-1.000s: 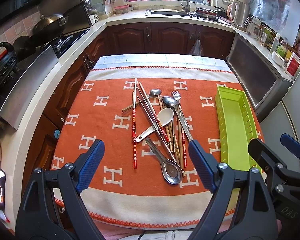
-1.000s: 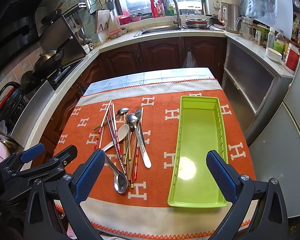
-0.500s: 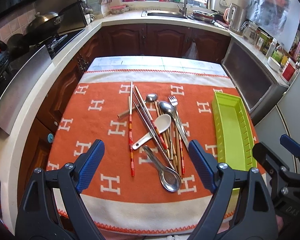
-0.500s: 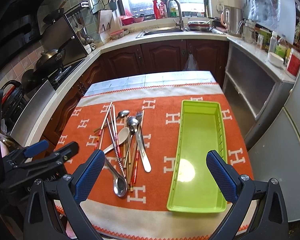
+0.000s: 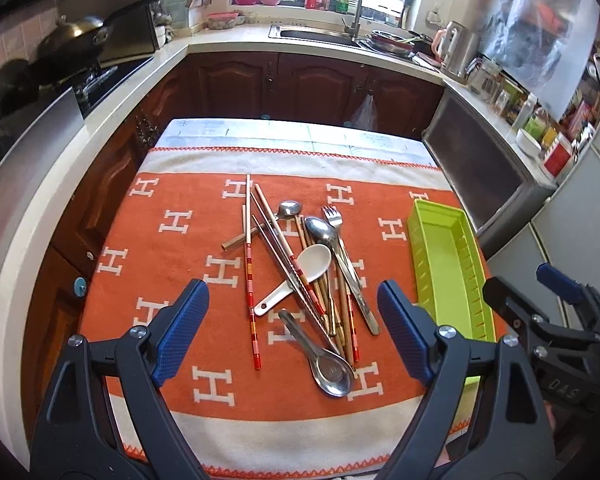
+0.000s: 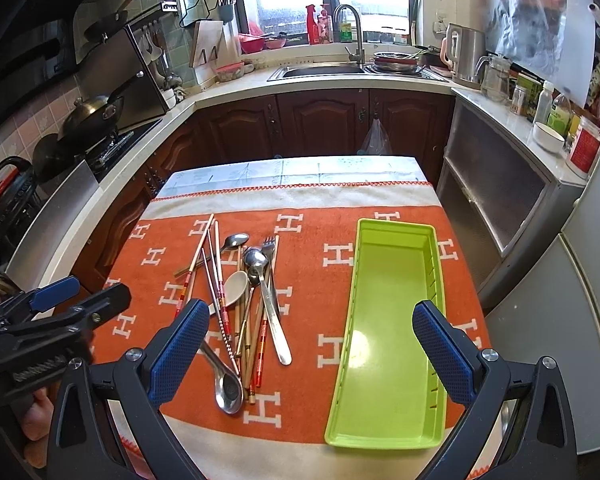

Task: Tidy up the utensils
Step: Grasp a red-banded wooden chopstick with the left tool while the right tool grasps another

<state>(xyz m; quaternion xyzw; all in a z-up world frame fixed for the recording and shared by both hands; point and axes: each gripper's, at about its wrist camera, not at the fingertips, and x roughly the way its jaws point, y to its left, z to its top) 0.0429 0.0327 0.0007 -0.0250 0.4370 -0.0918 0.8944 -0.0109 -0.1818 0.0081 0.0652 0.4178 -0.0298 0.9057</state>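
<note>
A heap of utensils (image 5: 304, 276) lies on the orange cloth: chopsticks, metal spoons, a fork (image 5: 332, 216) and a white ceramic spoon (image 5: 312, 260). The same utensils (image 6: 244, 304) show in the right wrist view, left of an empty lime-green tray (image 6: 396, 320). The green tray (image 5: 448, 268) stands right of the heap. My left gripper (image 5: 294, 328) hovers open above the near end of the heap, holding nothing. My right gripper (image 6: 306, 352) hangs open above the cloth between heap and tray, also holding nothing.
The orange H-patterned cloth (image 5: 172, 248) covers a small table (image 6: 300, 168) ringed by dark kitchen cabinets (image 5: 312, 84). A stove with a wok (image 6: 92, 112) is at left, a sink (image 6: 320, 70) behind, a grey cabinet (image 6: 500, 200) to the right.
Both grippers have risen and drawn back a little, so the table and utensils look smaller and farther. Both stay open; nothing on the cloth has moved.
</note>
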